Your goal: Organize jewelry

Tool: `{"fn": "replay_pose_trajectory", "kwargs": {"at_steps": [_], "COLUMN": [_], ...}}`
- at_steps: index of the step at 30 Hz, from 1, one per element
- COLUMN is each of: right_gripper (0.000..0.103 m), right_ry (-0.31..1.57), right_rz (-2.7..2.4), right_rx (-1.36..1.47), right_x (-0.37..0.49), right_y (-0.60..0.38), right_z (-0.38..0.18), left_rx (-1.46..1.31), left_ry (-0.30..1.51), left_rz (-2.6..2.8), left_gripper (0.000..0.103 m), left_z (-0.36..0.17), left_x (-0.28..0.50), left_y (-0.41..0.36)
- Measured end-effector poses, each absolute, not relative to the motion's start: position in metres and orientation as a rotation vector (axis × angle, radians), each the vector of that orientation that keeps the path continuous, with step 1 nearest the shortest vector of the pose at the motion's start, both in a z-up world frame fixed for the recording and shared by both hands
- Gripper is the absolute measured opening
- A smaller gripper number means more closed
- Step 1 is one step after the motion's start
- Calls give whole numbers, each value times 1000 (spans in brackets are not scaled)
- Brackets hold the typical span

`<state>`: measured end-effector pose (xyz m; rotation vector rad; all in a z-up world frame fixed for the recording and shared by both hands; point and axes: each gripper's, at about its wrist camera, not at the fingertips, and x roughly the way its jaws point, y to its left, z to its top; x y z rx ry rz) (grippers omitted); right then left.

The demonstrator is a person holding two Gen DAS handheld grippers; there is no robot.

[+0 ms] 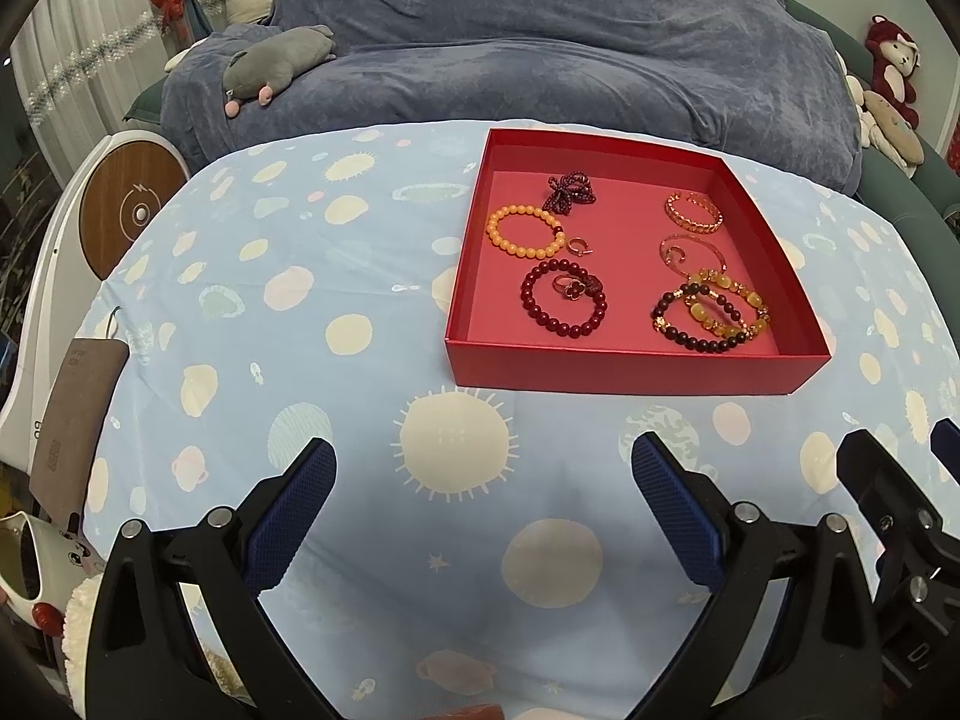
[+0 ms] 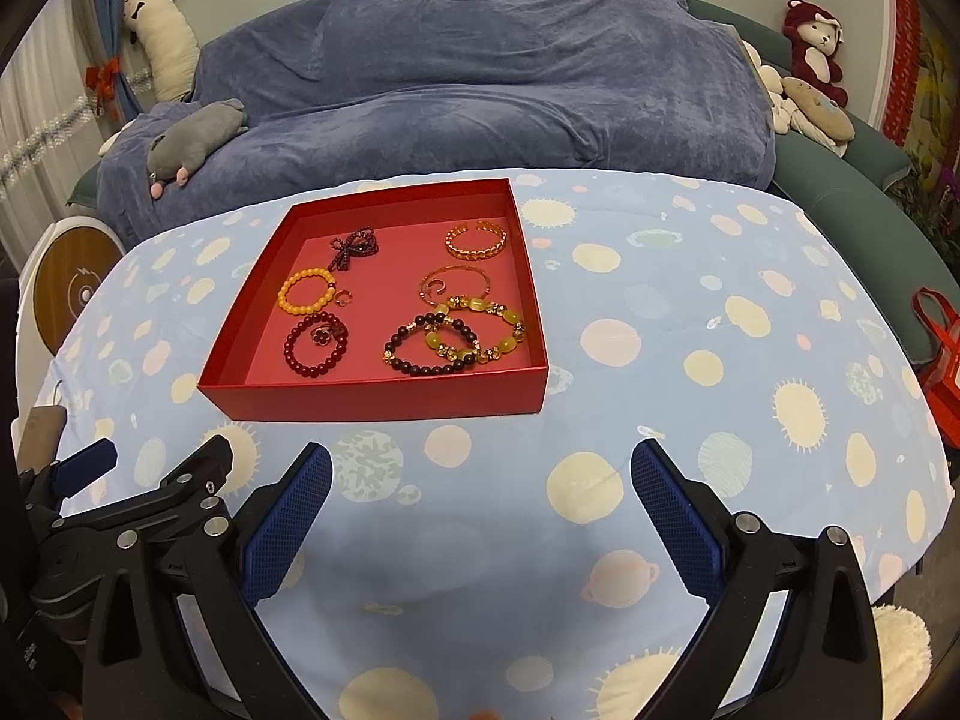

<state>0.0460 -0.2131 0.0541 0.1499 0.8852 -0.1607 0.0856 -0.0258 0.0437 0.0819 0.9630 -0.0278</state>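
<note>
— Red cardboard tray [image 1: 636,369] on the planet-print tablecloth [image 1: 300,312] holds the beaded bracelets; left gripper [image 1: 483,483] gapes wide, empty.

— Right view: right gripper [image 2: 480,483] equally wide. Orange bead bracelet [image 2: 307,294] looks light and floppy; I'd pinch 1 side.

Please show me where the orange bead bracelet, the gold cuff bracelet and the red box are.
orange bead bracelet [image 1: 526,232]: left wrist view, on its lower beads.
gold cuff bracelet [image 2: 476,242]: right wrist view, on its front band.
red box [image 2: 384,401]: right wrist view, on its near wall.
</note>
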Motion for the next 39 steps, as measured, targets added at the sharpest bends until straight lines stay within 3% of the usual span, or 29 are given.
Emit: {"fn": "replay_pose_trajectory", "kwargs": {"at_steps": [39], "right_gripper": [96], "right_ry": [889], "right_rz": [-155], "right_rx": [140], "right_x": [48], "right_y": [-204], "right_z": [52], "left_rx": [74], "left_ry": [977], "left_rz": [-21], "left_gripper": [90], "left_z": [41], "left_x": [89], "left_y": [-22]}}
